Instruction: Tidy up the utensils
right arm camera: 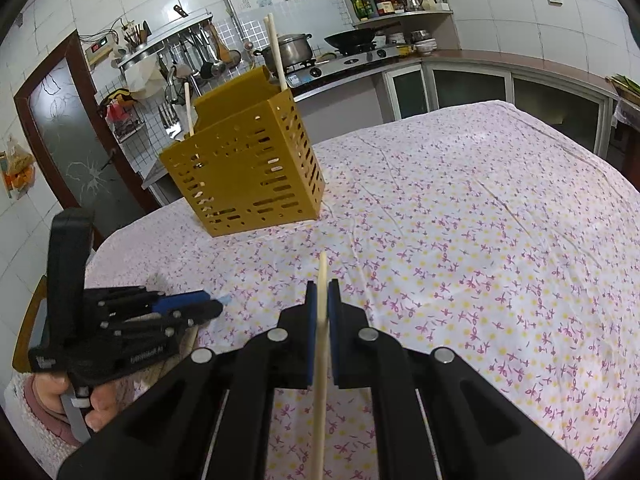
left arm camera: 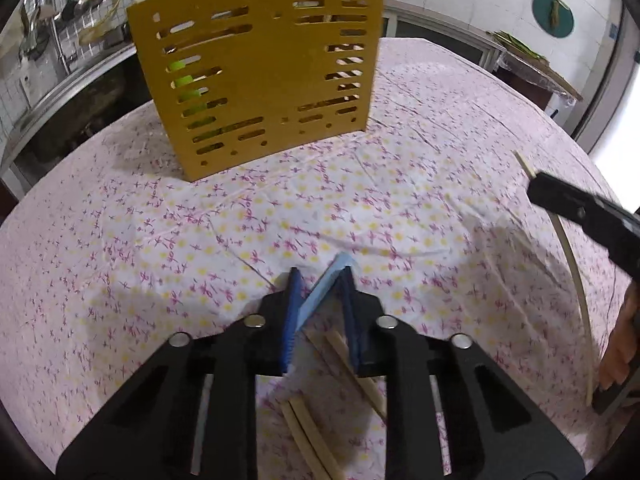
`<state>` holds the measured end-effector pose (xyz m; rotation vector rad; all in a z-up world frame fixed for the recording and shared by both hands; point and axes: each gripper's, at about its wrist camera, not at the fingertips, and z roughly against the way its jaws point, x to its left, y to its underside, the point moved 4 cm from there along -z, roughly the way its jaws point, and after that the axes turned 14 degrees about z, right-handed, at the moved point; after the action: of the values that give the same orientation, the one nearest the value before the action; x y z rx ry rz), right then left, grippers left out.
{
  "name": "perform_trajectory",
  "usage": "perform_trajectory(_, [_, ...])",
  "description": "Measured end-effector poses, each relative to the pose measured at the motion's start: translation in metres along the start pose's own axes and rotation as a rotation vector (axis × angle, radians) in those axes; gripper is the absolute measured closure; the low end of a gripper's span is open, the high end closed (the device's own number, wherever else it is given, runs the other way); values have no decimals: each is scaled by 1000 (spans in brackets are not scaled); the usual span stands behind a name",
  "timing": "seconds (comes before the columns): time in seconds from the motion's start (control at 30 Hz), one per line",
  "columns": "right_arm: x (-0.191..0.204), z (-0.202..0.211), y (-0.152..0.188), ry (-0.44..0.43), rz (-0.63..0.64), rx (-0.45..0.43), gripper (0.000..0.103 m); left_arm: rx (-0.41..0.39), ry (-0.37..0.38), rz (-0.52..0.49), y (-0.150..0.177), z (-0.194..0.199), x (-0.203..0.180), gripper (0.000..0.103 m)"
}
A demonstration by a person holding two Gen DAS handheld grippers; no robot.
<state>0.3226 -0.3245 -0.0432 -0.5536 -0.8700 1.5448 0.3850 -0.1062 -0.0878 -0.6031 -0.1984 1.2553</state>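
Pointing steeply down, left gripper stood nearly closed over chopsticks; right gripper clamped one chopstick.

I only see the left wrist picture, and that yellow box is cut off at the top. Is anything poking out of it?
Observer: Yes. In the right wrist view a tall chopstick and a shorter chopstick stand up out of the yellow holder.
Operator: And the black thing at my right edge?
Observer: That is the right gripper. Its jaws are shut on a third chopstick, gripped partway along.
Operator: What is behind the box?
Observer: A stove with a pot and a wok on it.
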Motion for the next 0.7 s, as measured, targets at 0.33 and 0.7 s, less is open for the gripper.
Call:
perform_trajectory(0.33, [2,0,-8,-12,4,-9,97,-52,24,145,-18,15,27,98])
perform_trajectory(0.7, [19,1,-37,-100,13,-66,97,-253,101,245,-29,90,44,98])
